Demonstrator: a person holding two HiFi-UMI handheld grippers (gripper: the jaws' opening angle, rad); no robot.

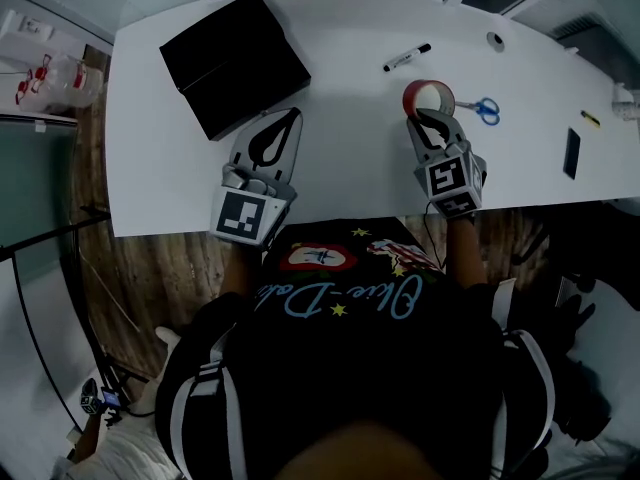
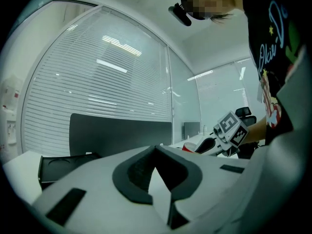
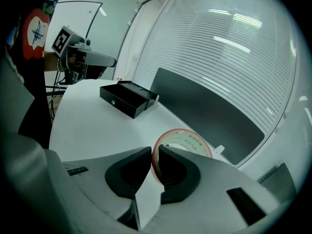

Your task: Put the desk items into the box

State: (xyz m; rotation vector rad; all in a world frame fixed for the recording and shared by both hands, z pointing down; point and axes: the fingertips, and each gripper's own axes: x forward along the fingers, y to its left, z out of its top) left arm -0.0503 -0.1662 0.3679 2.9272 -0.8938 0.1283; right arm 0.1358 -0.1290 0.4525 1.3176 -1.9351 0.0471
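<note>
**Carry tape to box**

The right gripper (image 3: 155, 152) is clamped on the tape's (image 3: 191, 141) wall, well right of the box (image 1: 235, 63). Grip firmly, lift clear, release low inside. The left gripper (image 1: 291, 118), jaws together and empty, rests beside the box.

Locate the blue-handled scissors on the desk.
In the head view, the scissors lie on the right half of the desk, just right of the red tape roll.

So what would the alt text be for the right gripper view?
The right gripper pinches the wall of a red tape roll between its jaws, over a white table. Farther back sits a black box, with window blinds behind.
</note>
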